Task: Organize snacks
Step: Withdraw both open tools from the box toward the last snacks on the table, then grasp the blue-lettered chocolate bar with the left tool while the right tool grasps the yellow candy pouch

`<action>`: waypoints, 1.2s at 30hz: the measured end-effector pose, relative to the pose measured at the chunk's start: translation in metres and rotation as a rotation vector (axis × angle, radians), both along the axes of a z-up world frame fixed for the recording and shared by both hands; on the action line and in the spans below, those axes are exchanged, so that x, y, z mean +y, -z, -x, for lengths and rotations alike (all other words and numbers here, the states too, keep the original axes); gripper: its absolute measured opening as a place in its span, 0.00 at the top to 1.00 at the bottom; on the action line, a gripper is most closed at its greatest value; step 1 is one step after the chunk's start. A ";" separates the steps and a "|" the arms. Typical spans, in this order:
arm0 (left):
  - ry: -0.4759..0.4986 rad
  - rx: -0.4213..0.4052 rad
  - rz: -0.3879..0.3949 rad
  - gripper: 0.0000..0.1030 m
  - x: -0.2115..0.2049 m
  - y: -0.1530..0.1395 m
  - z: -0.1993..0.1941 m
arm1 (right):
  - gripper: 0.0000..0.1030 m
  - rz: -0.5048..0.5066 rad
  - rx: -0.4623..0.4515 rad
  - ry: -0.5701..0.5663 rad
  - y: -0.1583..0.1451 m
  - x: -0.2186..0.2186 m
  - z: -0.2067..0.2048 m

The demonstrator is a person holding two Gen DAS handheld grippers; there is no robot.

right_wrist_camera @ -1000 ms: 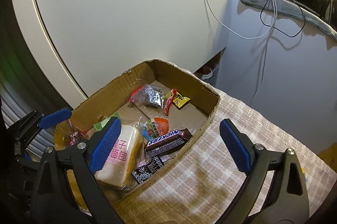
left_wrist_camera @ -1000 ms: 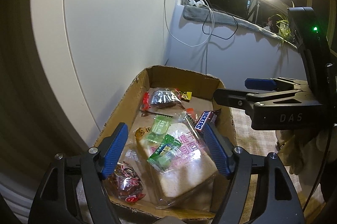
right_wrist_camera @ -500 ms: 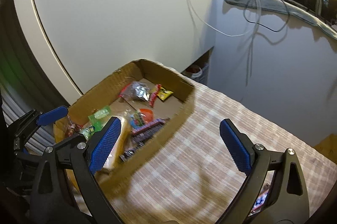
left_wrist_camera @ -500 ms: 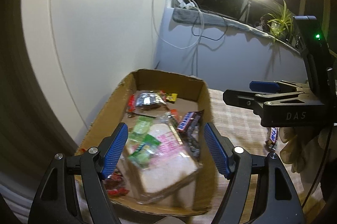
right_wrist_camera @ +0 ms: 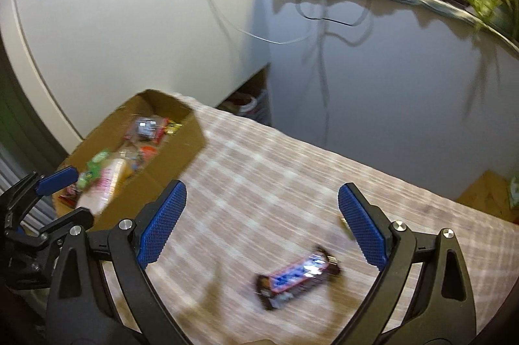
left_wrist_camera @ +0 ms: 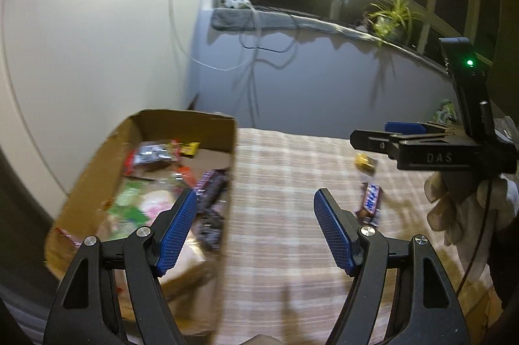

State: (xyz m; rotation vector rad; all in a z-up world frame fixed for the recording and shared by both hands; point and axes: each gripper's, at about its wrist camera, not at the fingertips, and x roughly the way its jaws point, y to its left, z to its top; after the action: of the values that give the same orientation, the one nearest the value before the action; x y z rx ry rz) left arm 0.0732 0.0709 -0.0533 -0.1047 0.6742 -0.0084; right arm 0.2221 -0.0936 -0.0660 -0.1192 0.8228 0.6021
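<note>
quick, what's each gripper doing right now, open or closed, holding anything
Left gripper: open, holding nothing.
Right gripper: open, holding nothing; a chocolate bar lies on the tablecloth below it.

"DAS" on right hand-held gripper (left_wrist_camera: 387, 134)

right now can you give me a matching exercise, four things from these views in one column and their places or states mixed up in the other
Things:
1. cardboard box
2. chocolate bar
3. small yellow snack
4. right gripper

Places or states:
A. open and empty, above the checked cloth
B. lying on the cloth below the open right gripper
C. at the table's left end, holding several snacks
D. on the cloth beyond the chocolate bar, in the left wrist view

Pairs: 1-C, 2-B, 3-D, 4-A
</note>
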 end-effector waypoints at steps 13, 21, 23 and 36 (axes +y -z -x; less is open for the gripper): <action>0.150 0.050 0.004 0.28 -0.063 0.016 -0.018 | 0.06 0.049 0.037 0.002 0.027 -0.061 -0.022; 0.219 0.097 -0.001 0.31 -0.094 0.030 -0.034 | 0.06 0.094 0.054 -0.054 0.047 -0.060 -0.028; 0.235 0.112 -0.001 0.32 -0.100 0.035 -0.040 | 0.09 0.091 0.068 -0.058 0.052 -0.059 -0.034; 0.311 0.190 -0.025 0.35 -0.130 0.064 -0.077 | 0.29 0.090 0.136 -0.095 0.084 -0.047 -0.064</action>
State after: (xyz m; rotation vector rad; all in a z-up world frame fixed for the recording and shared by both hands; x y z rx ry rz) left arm 0.1499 -0.0595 -0.1175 0.0243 0.8754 -0.2918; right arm 0.2857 -0.1403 -0.1501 -0.2019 0.9804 0.6684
